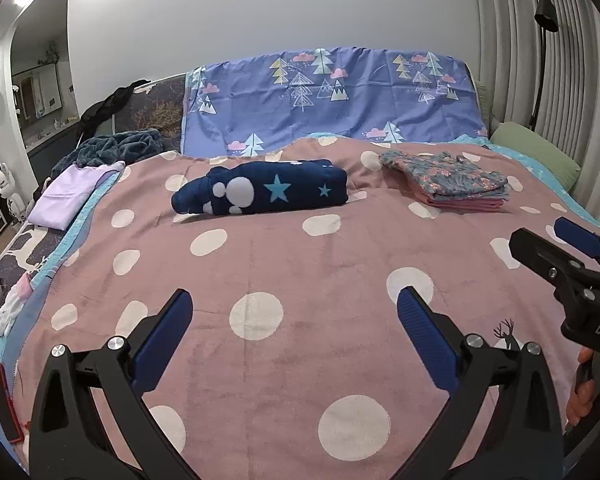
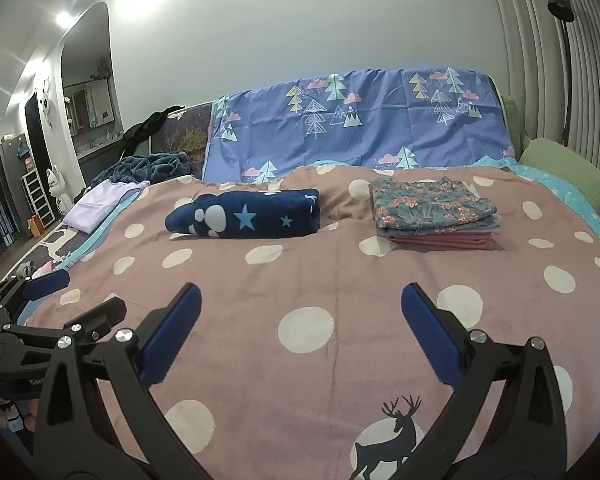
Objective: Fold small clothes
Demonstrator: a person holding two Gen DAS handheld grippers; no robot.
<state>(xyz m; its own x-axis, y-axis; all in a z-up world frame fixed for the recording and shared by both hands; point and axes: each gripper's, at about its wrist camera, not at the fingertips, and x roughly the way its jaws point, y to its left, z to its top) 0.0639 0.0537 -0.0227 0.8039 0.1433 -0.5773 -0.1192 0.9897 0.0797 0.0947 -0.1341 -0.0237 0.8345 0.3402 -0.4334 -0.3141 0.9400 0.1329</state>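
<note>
We've got a plain white wall (image 2: 300, 12), ribbed curtains (image 2: 548, 52), a black floor lamp (image 1: 546, 16), and an arched alcove (image 2: 88, 80).

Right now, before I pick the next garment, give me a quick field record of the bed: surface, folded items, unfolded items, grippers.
surface: pink dotted blanket over the bed
folded stack: floral clothes stack, back right
folded bundle: navy star garment, back centre, apart from the stack
unfolded: lilac garment at the left edge, dark blue fleece behind it
left gripper: open, empty, above the blanket
right gripper: open, empty, above the blanket
</note>
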